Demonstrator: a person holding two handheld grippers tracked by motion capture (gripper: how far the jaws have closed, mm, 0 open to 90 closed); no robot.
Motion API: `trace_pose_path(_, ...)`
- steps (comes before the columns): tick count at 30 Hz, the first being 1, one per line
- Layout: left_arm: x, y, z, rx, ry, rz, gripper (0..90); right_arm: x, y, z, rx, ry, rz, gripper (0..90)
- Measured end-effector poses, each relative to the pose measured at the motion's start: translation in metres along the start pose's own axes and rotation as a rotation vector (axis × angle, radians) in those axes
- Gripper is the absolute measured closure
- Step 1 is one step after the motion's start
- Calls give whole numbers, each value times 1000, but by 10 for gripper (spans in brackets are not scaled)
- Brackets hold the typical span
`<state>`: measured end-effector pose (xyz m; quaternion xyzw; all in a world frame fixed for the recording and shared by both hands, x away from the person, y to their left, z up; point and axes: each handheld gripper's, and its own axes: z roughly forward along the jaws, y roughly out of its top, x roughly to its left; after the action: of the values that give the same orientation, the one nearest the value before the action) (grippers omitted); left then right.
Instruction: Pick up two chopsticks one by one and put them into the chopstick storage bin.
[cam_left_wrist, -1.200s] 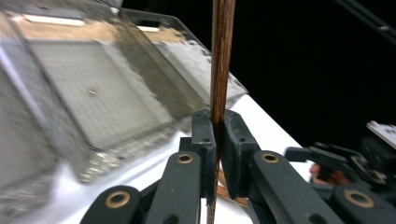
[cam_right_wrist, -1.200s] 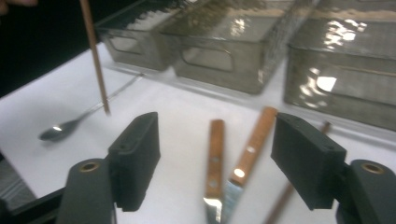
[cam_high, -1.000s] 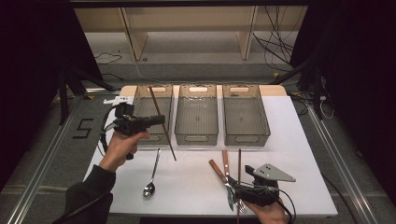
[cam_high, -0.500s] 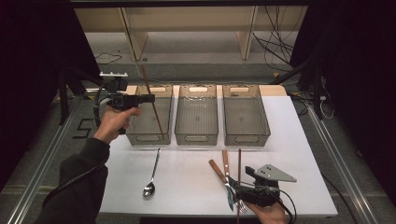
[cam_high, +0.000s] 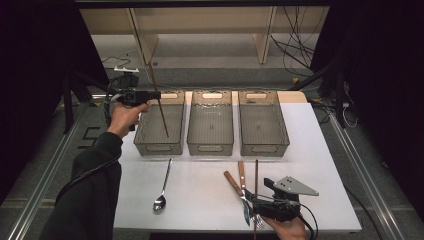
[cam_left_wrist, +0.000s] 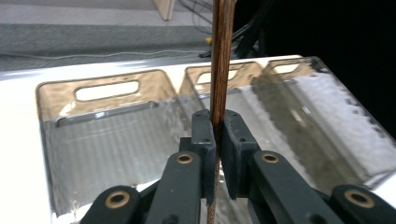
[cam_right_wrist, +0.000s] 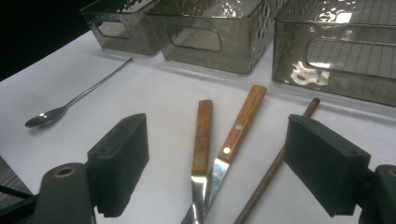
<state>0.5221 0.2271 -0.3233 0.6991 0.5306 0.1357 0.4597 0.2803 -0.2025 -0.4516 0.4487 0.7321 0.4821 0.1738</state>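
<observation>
My left gripper (cam_high: 151, 94) is shut on a brown wooden chopstick (cam_high: 163, 117), held nearly upright with its lower end inside the left grey bin (cam_high: 148, 141). In the left gripper view the jaws clamp the chopstick (cam_left_wrist: 219, 65) at mid-length, with my left gripper (cam_left_wrist: 218, 140) above that bin (cam_left_wrist: 56, 140). My right gripper (cam_high: 250, 207) rests open near the table's front edge. Between its pads (cam_right_wrist: 120, 161) lie two wooden-handled utensils (cam_right_wrist: 202, 135) (cam_right_wrist: 240, 126) and a second chopstick (cam_right_wrist: 275, 168), flat on the white table.
Three grey perforated bins stand in a row at the back: left, middle (cam_high: 210, 145) and right (cam_high: 264, 145). A metal spoon (cam_high: 162, 187) (cam_right_wrist: 70, 105) lies on the white table (cam_high: 320, 150) in front of the left bin. Dark floor and cables surround the table.
My left gripper has lifted the chopstick from in front of the left bin and carried it back and left, so it now hangs over that bin. The right gripper has stayed still.
</observation>
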Motion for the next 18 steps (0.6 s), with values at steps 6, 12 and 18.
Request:
trace_pose_path(6,8,-4,14,28,30,-22,841,0,-1,1,2,1,1,221)
trace_pose_path(12,14,-11,23,45,34,-57,841,1,-2,2,11,3,0,221)
trace_pose_path(18,15,-16,30,57,18,-82,839,1,-2,2,16,7,-2,221)
